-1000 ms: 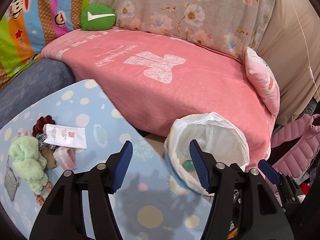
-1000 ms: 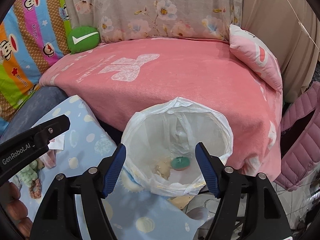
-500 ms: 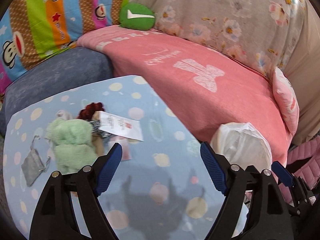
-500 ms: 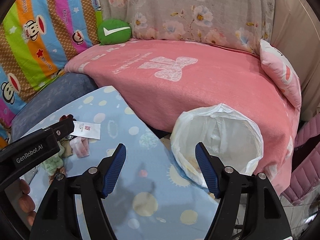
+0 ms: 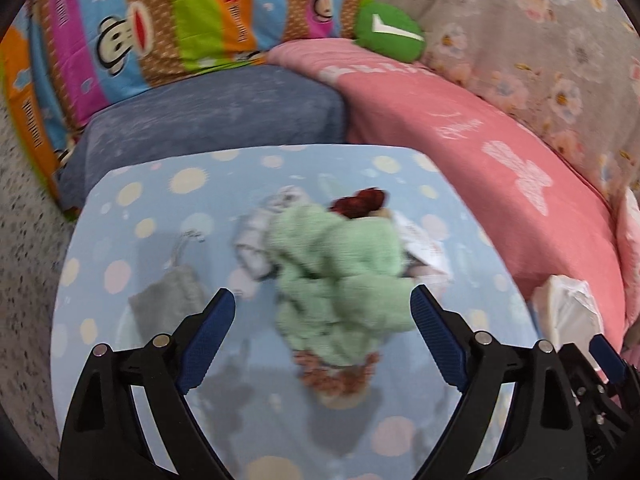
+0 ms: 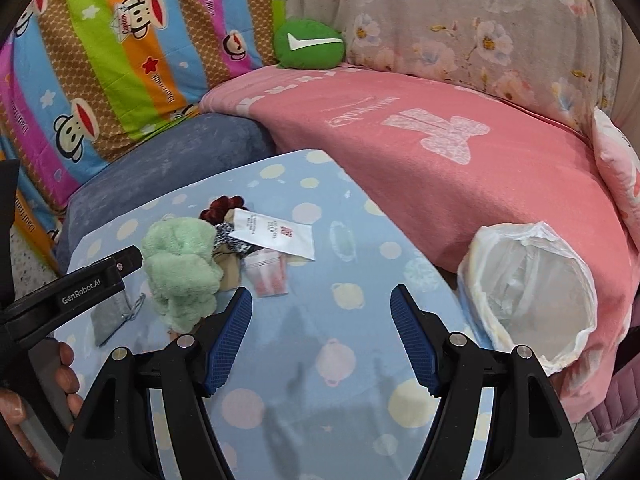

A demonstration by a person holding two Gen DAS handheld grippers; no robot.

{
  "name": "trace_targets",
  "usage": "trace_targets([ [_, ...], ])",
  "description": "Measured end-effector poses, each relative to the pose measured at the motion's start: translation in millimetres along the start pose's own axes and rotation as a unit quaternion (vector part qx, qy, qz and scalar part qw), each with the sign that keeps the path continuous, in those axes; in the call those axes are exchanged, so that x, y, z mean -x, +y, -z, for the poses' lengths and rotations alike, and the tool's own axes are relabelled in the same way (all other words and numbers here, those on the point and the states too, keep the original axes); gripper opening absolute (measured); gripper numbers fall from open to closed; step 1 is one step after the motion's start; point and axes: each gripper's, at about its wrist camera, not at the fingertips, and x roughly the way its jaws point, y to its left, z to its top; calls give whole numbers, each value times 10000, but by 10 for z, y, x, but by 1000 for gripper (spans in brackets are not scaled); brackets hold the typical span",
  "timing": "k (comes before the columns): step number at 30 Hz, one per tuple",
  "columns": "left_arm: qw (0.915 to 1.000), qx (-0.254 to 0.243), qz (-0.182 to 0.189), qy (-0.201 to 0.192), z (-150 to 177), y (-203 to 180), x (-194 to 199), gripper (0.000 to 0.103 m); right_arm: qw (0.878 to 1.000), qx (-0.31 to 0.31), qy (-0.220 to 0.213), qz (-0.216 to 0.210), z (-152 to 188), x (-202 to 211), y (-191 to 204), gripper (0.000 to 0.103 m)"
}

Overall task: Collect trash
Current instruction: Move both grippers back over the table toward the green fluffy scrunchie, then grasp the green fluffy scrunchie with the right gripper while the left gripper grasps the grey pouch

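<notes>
**Left wrist view: jaws widening over the litter pile, bin bag off the table's right edge**

Left wrist view: left hand-held gripper [image 5: 322, 314] tilted down at the table [image 5: 136, 200], jaws opening, blue pads wide apart with nothing pressed between them. Green fluffy cloth [image 5: 340, 268] sits in the gap beyond the pads, not touched. Picture is motion-blurred.

Around the cloth, mid-table:
- dark red scrunchie [image 5: 362, 202] at its far side, touching;
- white crumpled piece [image 5: 256, 246] on its left;
- brownish item [image 5: 340, 376] at its near end, too blurred to identify;
- small grey drawstring pouch [image 5: 168, 300] nearer the left edge, apart from the pile.

Right wrist view: right hand-held gripper [image 6: 321, 322] spread, empty, over bare spotted tablecloth towards the near edge. A person's hand [image 6: 48, 384] holds the left device at the frame's left.

Sharper look at the trash from here:
- white sachet with red print [image 6: 276, 234], flat, just right of the green cloth;
- small clear packet with pink contents [image 6: 268, 274] just nearer than the sachet;
- patterned black-and-white scrap [image 6: 232, 240] partly under the sachet.

White-bag-lined bin [image 6: 528, 292] stands just off the table's right edge, against the pink blanket [image 6: 440, 152]. Blue-grey cushion [image 6: 168, 160] lies beyond the far edge; striped monkey-print fabric [image 6: 120, 60] and green checkmark cushion [image 6: 310, 44] behind.
</notes>
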Motion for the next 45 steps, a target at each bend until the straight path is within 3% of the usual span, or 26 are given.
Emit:
trace_targets([
  [10,9949,708,-574,432,117,1068,-360,86,9979,325,213,-510,39,-273,649,70],
  [15,9918,869,-612,706,137,1401,-623,85,9969,360,289,-630,-9,-460,872,71],
  [20,9883,1079,-406,999,178,1608,-860,81,9962,429,352,-676,-61,-646,1072,73],
  [22,9863,1197,-274,1099,207,1660,-922,72,9961,477,360,-650,-79,-705,1133,77],
  [23,9854,1219,-215,1167,224,1676,-954,62,9961,488,366,-637,-80,-744,1169,78],
  [25,9862,1146,-281,1164,247,1662,-963,57,9959,505,395,-633,-84,-810,1204,78],
  [27,9880,1025,-189,1140,259,1628,-936,32,9958,509,478,-589,-65,-893,1233,78],
  [28,9880,992,-101,1179,268,1611,-932,26,9956,493,518,-600,-51,-929,1235,76],
  [30,9878,971,14,1220,271,1587,-924,10,9953,453,651,-562,-21,-1008,1236,54],
  [32,9890,908,-40,1171,265,1536,-891,8,9949,361,735,-583,-9,-1042,1214,40],
  [35,9918,765,-104,1014,232,1435,-781,7,9955,275,628,-649,-39,-968,1164,28],
  [45,9988,182,279,357,-148,744,-85,7,9956,141,10,-926,-497,-391,1028,22],
])
